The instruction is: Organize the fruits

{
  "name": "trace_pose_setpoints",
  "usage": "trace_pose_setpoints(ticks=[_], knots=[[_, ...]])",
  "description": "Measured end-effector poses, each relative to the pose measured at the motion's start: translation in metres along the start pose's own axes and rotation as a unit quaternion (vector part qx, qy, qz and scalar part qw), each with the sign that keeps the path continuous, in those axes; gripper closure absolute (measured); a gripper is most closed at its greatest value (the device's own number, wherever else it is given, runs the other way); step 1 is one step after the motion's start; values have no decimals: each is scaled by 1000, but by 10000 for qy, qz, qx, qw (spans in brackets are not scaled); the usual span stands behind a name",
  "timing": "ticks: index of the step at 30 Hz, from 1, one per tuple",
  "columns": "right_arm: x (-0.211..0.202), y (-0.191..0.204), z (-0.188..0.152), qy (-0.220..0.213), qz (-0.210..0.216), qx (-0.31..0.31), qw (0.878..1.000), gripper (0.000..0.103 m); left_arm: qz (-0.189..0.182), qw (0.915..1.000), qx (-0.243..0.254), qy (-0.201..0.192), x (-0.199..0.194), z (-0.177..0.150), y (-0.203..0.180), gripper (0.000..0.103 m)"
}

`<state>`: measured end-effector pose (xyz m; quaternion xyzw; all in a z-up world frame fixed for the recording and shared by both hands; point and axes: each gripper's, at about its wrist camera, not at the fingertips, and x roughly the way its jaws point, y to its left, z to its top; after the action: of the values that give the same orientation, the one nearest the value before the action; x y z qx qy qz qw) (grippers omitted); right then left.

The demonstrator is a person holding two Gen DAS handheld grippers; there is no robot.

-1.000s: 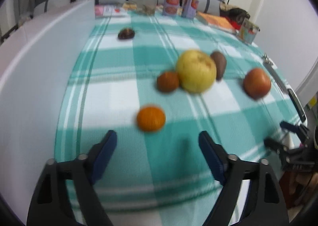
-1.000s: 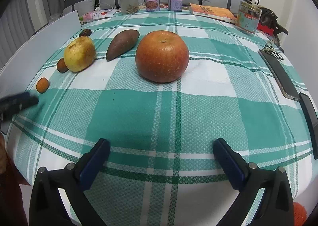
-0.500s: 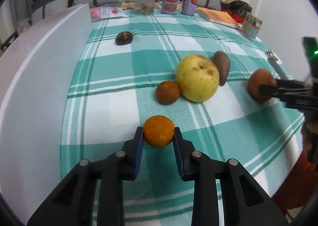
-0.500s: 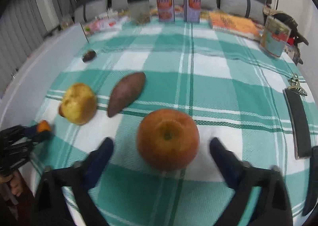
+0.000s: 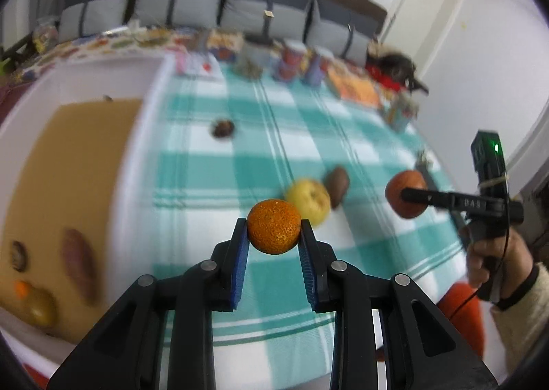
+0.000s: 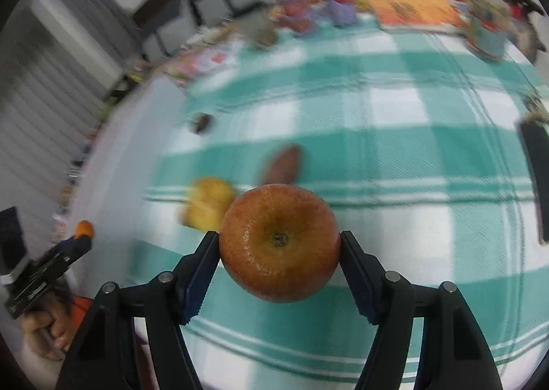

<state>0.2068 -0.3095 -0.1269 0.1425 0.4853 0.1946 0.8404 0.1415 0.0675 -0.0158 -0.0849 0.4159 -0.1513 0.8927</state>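
Two fruits are up off the checked cloth (image 5: 212, 167) at once: my left gripper (image 5: 273, 240) is clenched on the small orange (image 5: 273, 231), and my right gripper (image 6: 279, 249) is clamped across the big red apple (image 6: 279, 242). Both hang above the table, apart from the yellow apple (image 5: 308, 199) and the brown sweet potato (image 5: 337, 180) lying beside each other below. To my left sits the white tray (image 5: 137, 156) with a tan floor, some produce already in its near end. I judge the orange should swing left over the rim, drop low over a bare patch, then release gently so it doesn't roll. I'd keep the apple level meanwhile.
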Motion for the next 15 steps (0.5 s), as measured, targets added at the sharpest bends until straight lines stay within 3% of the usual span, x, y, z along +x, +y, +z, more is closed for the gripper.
trace_pose_setpoints(ticks=[3, 5, 9, 13, 15], knots=[[-3, 62, 20, -28, 526, -397, 9978, 34, 179, 9989, -403, -155, -30, 22, 47, 75], [5, 114, 30, 32, 811, -797, 9935, 34, 521, 9962, -678, -177, -39, 32, 87, 75], [45, 229, 39, 300, 1317, -1619, 9775, 34, 1154, 9858, -1210, 142, -28, 35, 162, 75], [104, 319, 40, 677, 1355, -2275, 9619, 34, 1652, 9705, -1601, 715, 0, 18, 215, 75], [138, 348, 38, 852, 1090, -2570, 9564, 34, 1740, 9642, -1779, 917, 10, 10, 231, 75]])
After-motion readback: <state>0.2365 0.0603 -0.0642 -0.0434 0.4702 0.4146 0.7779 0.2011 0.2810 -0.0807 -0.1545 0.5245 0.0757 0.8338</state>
